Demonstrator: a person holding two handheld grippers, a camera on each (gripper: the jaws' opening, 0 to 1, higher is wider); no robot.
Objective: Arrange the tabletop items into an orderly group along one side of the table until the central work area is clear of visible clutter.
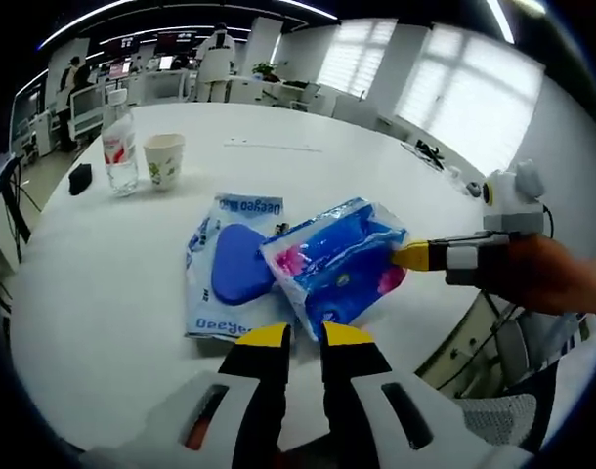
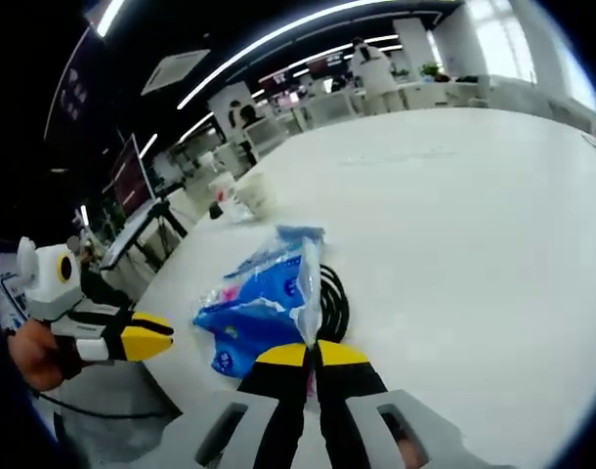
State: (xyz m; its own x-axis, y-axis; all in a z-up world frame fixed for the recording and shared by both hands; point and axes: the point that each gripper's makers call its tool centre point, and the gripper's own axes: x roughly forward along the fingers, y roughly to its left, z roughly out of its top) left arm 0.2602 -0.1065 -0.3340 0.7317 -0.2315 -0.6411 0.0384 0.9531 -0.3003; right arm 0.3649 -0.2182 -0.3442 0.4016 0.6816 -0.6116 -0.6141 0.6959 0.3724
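Right gripper has the blue pack pinched at its edge, over the white table!

The white table (image 1: 112, 293) spreads wide. On it lies a flat blue-and-white pouch (image 1: 225, 269); the blue tissue pack (image 1: 337, 264) overlaps that pouch's right side, clamped in the right gripper (image 2: 313, 350). The left gripper (image 1: 298, 337) hovers just below the pouch, jaws slightly apart. Beyond the pouch stand a water bottle (image 1: 120, 147) and a paper cup (image 1: 163, 159).

Both views look low across the table (image 1: 103, 293), sharing the blue packet (image 1: 342, 259).
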